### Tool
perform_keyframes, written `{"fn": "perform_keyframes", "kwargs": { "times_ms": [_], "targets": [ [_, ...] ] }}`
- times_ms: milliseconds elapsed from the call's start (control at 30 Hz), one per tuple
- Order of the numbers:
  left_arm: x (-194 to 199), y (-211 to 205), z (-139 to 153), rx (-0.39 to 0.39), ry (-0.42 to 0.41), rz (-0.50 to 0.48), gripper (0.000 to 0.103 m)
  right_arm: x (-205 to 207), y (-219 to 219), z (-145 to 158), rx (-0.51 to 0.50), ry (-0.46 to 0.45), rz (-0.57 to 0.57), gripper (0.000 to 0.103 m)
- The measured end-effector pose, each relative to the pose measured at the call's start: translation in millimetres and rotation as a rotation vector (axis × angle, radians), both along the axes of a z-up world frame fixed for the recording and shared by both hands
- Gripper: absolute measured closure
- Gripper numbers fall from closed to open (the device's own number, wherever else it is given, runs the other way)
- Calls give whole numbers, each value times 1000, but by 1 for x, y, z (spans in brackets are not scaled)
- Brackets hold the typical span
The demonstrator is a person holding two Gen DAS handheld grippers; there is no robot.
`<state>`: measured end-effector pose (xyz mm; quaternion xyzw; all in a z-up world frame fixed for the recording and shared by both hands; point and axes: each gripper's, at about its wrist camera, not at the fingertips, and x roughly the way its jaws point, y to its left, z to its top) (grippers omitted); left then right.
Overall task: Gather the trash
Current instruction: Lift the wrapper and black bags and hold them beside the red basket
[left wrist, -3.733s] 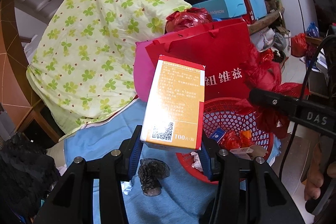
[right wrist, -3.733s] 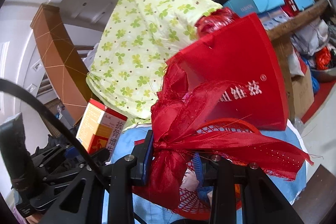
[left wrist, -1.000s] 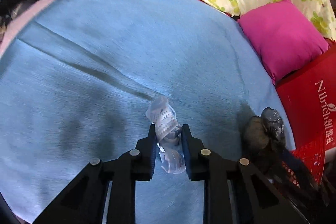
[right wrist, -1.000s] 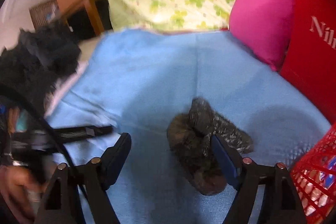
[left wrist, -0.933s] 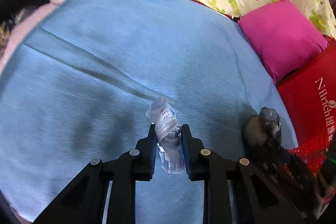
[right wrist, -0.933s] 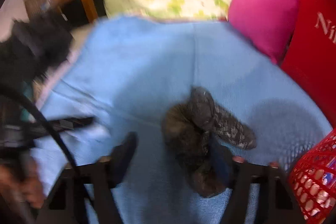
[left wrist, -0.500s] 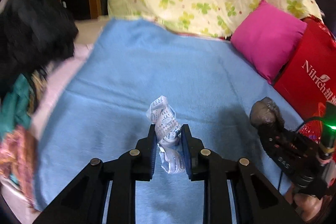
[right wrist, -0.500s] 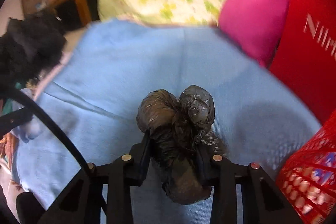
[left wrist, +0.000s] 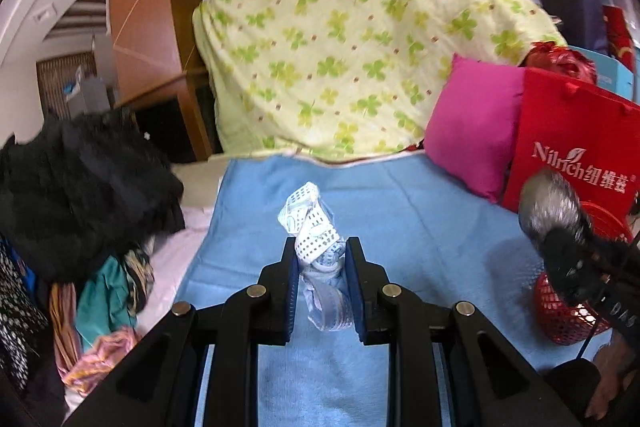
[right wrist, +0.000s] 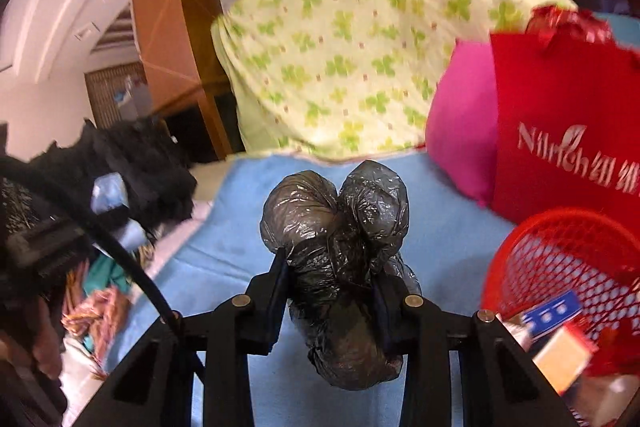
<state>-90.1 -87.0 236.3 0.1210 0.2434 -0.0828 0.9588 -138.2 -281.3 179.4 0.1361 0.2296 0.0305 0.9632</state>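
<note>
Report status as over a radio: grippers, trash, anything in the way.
Left gripper shut on white wrapper. Right gripper shut on black bag. Red basket to the right, path open.

Dim indoor light, fisheye warp, motion blur

A clover-print sheet [left wrist: 352, 39] drapes furniture beside a curved wooden panel [left wrist: 148, 7].

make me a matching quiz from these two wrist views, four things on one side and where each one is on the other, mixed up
Things:
1. black plastic bag
2. white dotted wrapper
3. pink pillow
4. blue and white box

Places:
a. inside the red basket
b. held in the left gripper
c. against the red bag
d. held in the right gripper

Pairs: 1-d, 2-b, 3-c, 4-a
</note>
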Motion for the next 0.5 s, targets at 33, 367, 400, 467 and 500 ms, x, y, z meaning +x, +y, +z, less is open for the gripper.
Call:
{"fn": "perform_keyframes", "kwargs": {
  "times_ms": [33,367,400,467,500],
  "targets": [
    [-4,-3,3,4,-11,-5,79,-5,0,7,1,-13,1,64],
    [-48,-26,35,46,-111,-48,79,-62,-5,56,-23,-142,-20,64],
    [-52,-29,37,51,-118,-57,79,-68,-6,60,-22,-156,-26,64],
    [-58,-35,41,61,-132,-68,79,-76,-11,67,-14,-176,-30,64],
    [-61,-38,43,64,-138,-74,79,-81,-13,71,-16,-185,-36,64]
  ]
}}
